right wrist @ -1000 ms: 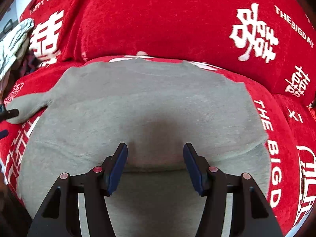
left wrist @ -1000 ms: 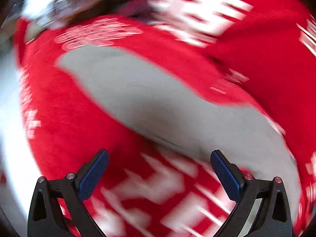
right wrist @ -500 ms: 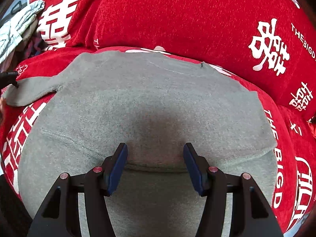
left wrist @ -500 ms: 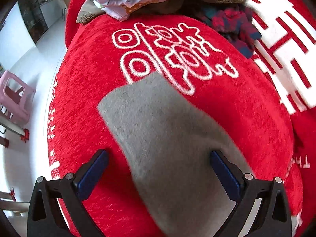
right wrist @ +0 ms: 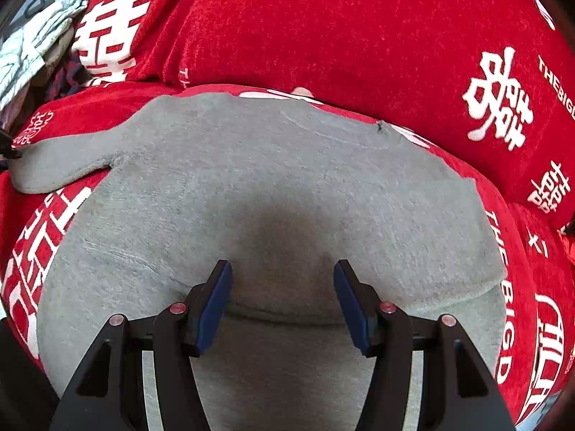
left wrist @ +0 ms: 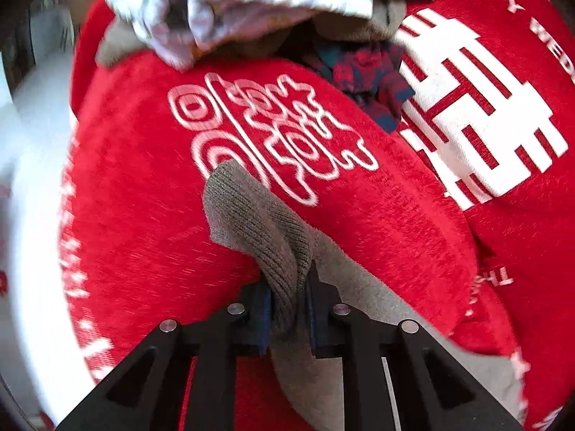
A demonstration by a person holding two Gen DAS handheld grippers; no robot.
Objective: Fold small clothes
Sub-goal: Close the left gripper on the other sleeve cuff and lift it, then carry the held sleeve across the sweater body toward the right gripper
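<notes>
Gray sweater (right wrist: 280, 186) lower part cut off; clothes pile (left wrist: 251, 3) blurred, cropped.

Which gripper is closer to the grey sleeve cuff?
Left. The left gripper is clamped on the sleeve cuff; the right gripper hangs open over the garment's body.

Sweater (right wrist: 280, 186): spread flat on the sofa cover (right wrist: 323, 28), with the upright back cushion (right wrist: 359, 18) behind it.
Fold: one layer of the sweater lies over another, its edge running crosswise just ahead of the right gripper (right wrist: 282, 300).
Sleeve (right wrist: 61, 160): reaches out to the sweater's left, resting on the cover.
Cuff (left wrist: 251, 222): at the sleeve's end, pinched between the fingers of the left gripper (left wrist: 287, 309).
Right gripper: over the near middle of the sweater, jaws apart.
Clothes pile (left wrist: 251, 3): on the cover beyond the cuff, at the far left of the sweater.
</notes>
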